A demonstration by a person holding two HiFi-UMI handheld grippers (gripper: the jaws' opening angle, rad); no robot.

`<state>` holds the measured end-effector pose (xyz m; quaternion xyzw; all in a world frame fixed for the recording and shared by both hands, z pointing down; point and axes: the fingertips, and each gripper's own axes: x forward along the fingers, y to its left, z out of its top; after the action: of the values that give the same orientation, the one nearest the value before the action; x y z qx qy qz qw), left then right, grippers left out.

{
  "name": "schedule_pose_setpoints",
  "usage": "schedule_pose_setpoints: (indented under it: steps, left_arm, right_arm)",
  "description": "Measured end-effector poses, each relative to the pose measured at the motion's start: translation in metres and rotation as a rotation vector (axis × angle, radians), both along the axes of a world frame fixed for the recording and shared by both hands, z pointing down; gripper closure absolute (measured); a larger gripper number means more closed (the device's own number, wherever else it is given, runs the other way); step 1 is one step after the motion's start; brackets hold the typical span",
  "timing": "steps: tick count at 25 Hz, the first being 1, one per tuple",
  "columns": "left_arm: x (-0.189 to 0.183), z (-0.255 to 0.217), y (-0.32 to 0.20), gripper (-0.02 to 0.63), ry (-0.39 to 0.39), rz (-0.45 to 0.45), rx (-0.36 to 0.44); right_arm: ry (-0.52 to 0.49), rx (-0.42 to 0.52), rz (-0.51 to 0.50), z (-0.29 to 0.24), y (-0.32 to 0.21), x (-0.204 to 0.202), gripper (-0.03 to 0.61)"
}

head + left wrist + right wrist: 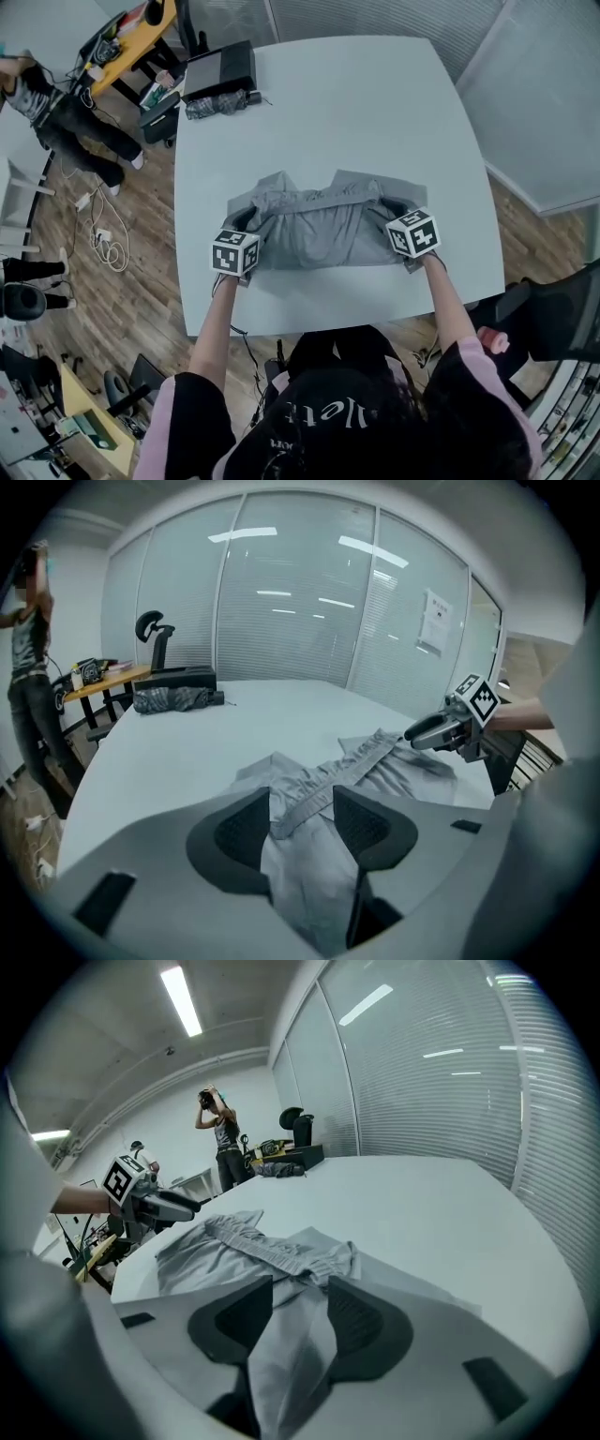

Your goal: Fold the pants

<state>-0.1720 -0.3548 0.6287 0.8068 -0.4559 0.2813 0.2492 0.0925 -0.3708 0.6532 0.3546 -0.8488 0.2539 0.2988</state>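
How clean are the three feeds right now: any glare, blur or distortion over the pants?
Head view: even light, sharp, no glare on the gray pants; the table edges bow. Left gripper view: fisheye, dark corners, bright streaks across the glass wall. Right gripper view: same fisheye, bright strip light overhead.

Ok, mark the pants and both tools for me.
pants (314,232): head view, middle of the grey fabric.
left tool (302,796): left gripper view, midway between its open tips.
right tool (300,1284): right gripper view, midway between its open tips.
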Motion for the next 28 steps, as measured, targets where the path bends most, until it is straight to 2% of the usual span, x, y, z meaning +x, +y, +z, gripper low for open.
schedule_pose_setpoints:
  steps: [5,9,18,25,28]
  left_arm:
    - [0.009,-0.041,0.029,0.399,0.087,-0.020,0.079]
    - [0.020,-0.067,0.063,0.399,0.160,0.001,0.124]
    - [0.031,-0.124,0.134,0.400,0.184,0.071,0.230]
    - [0.032,-0.143,0.193,0.400,0.229,0.084,0.249]
    - [0.028,-0.150,0.215,0.428,0.236,0.102,0.262]
  right_arm:
    - [-0.031,0.074,0.039,-0.034,0.024,0.001,0.407]
    - [-0.085,0.120,0.076,-0.063,0.051,-0.005,0.407]
    - [-0.165,0.179,0.083,-0.114,0.123,-0.037,0.408]
    - [-0.216,0.219,0.086,-0.145,0.174,-0.066,0.419]
    - [-0.255,0.235,0.084,-0.157,0.195,-0.079,0.425]
